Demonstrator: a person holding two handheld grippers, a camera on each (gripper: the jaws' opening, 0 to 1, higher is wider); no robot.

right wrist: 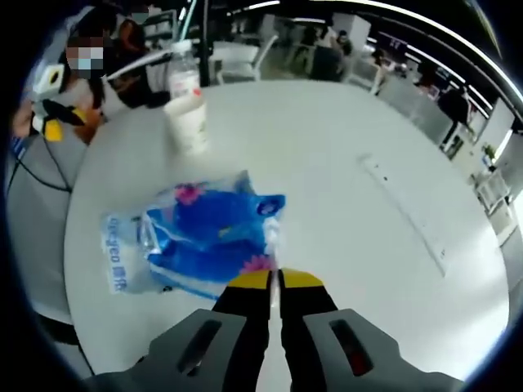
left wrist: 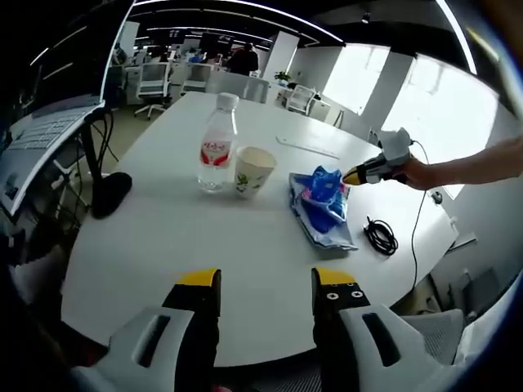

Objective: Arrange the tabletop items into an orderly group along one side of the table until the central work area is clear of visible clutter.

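Observation:
On the round white table (left wrist: 163, 237) stand a clear water bottle (left wrist: 217, 147) with a red label and, touching it, a paper cup (left wrist: 253, 170). To their right lies a blue plastic package (left wrist: 323, 204). My left gripper (left wrist: 265, 282) hovers open over the near table edge, with nothing between its jaws. My right gripper (left wrist: 353, 175), held by a hand (left wrist: 425, 173), reaches the package's raised corner. In the right gripper view the right gripper (right wrist: 274, 278) is shut on the clear edge of the package (right wrist: 204, 233). Beyond it stand the cup (right wrist: 189, 122) and the bottle (right wrist: 184, 77). The left gripper (right wrist: 51, 108) shows far left.
A coiled black cable (left wrist: 380, 235) lies right of the package. A thin pale strip (left wrist: 306, 147) lies farther back on the table, also seen as the strip (right wrist: 404, 212). A black stand base (left wrist: 110, 192) sits at the left edge. Office chairs (left wrist: 151, 86) stand behind.

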